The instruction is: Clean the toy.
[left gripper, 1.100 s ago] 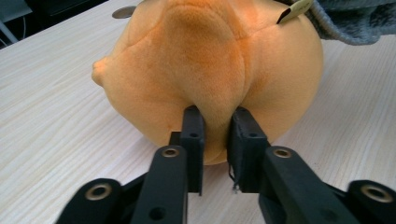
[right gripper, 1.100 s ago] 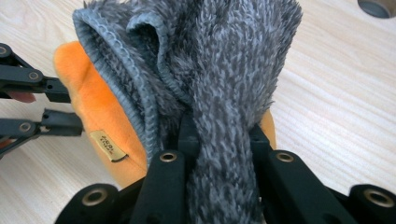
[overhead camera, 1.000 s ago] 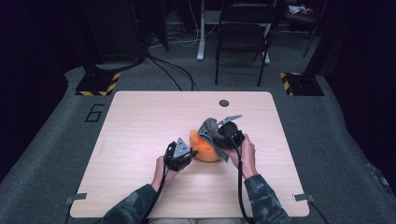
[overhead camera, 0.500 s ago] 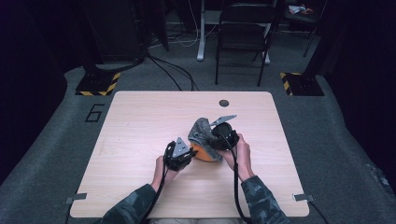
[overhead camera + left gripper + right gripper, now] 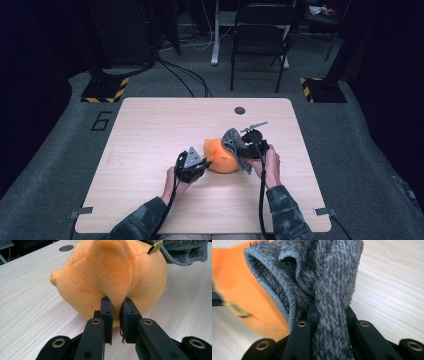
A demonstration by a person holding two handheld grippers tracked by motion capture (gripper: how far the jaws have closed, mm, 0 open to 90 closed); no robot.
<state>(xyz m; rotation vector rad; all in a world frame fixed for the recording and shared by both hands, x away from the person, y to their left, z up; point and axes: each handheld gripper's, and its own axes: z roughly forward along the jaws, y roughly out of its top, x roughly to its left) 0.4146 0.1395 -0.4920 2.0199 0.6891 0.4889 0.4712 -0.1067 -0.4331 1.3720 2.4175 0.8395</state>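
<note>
Both grippers are clenched. My left gripper pinches the orange plush toy on the counter. My right gripper grasps a grey fuzzy sock against it.

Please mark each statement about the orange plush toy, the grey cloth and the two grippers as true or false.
1. The left gripper pinches a fold of the orange plush toy. True.
2. The right gripper is open and holds nothing. False: it is shut on the grey cloth.
3. The plush toy lies on the wooden table. True.
4. The grey cloth is on the floor. False: it is against the toy.
</note>
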